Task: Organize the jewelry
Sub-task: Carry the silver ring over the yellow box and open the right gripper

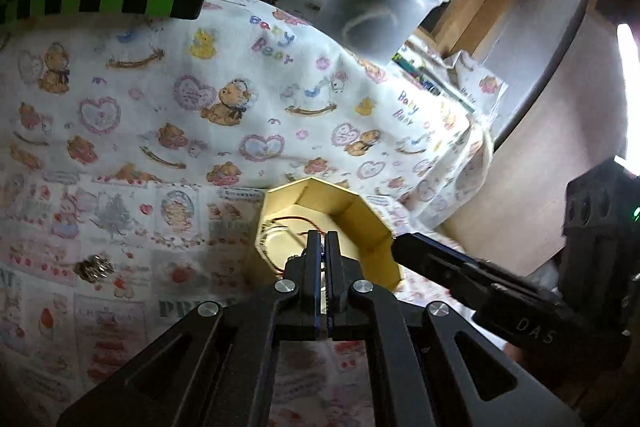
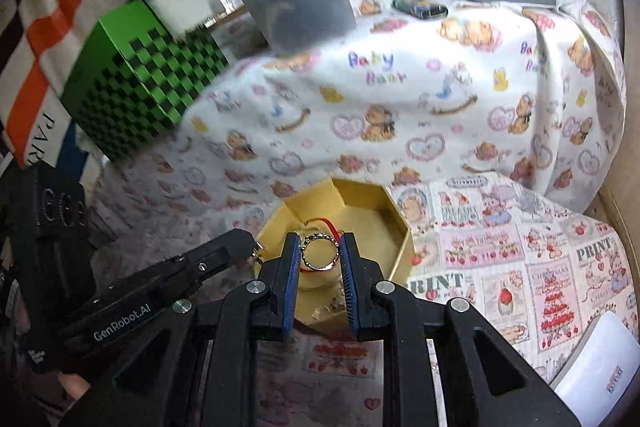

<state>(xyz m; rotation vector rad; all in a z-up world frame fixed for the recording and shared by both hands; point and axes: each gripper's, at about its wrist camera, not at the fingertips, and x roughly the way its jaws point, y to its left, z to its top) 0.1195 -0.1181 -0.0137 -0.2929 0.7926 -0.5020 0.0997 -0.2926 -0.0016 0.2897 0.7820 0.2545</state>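
Ring held over the yellow box

The right gripper point(image 2: 320, 257) clasped a small, stiff, light ring point(image 2: 320, 254) by its rim above the yellow box point(image 2: 394, 227). The left gripper point(image 1: 321, 241) was clenched, perhaps pinching a fine chain too small to identify; a cluster of jewelry point(image 1: 93, 267) lay apart on the printed cloth point(image 1: 168, 131).

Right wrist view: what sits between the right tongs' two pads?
A silver ring, held upright between the blue pads of the right tongs, over the open yellow box. The right wrist view shows it.
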